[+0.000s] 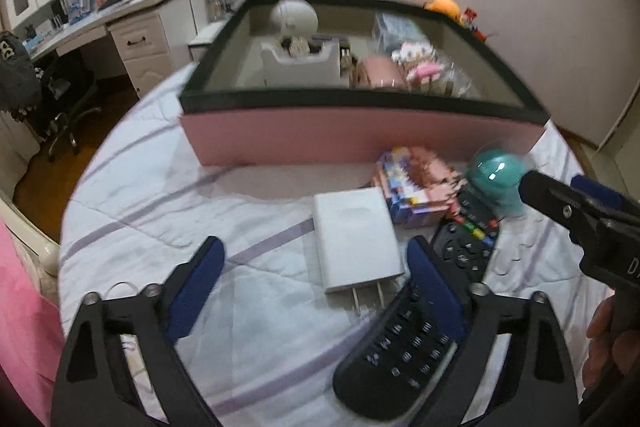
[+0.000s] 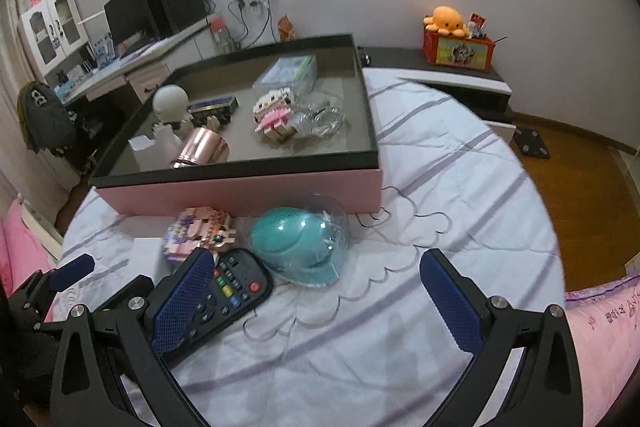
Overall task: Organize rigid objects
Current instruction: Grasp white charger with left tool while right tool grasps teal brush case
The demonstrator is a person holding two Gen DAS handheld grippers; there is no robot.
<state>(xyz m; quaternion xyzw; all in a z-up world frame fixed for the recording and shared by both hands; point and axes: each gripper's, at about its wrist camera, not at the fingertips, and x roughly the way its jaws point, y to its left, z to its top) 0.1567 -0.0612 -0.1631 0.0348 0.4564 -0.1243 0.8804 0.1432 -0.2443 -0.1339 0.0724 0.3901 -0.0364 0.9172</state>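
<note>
A: Which step is the person working on?

B: Judging by the layout, they are choosing the next loose item. The left gripper (image 1: pixel 316 273) is hanging spread wide and empty over the flat white plastic plug charger (image 1: pixel 354 241), which is lying on the striped white bedsheet (image 1: pixel 160 211) between its fingers.

A: And the right gripper (image 2: pixel 316 301)?

B: Also gaping, grasping nothing, hovering near the black plastic remote control (image 2: pixel 224 297) and the teal rounded gadget in clear wrapping (image 2: pixel 298 247).

A: Where are the things going?

B: Probably into the large pink-sided box with a dark rim (image 2: pixel 240 193), which is sitting just behind them and already holding a rose-gold metal cup (image 2: pixel 200 149) and a blocky pink-and-white brick figure (image 2: pixel 272 117). Another pink brick figure (image 2: pixel 196 231) is waiting outside.

A: Next move?

B: I'd guess lowering the left fingers around the charger's long sides and closing squarely.
</note>
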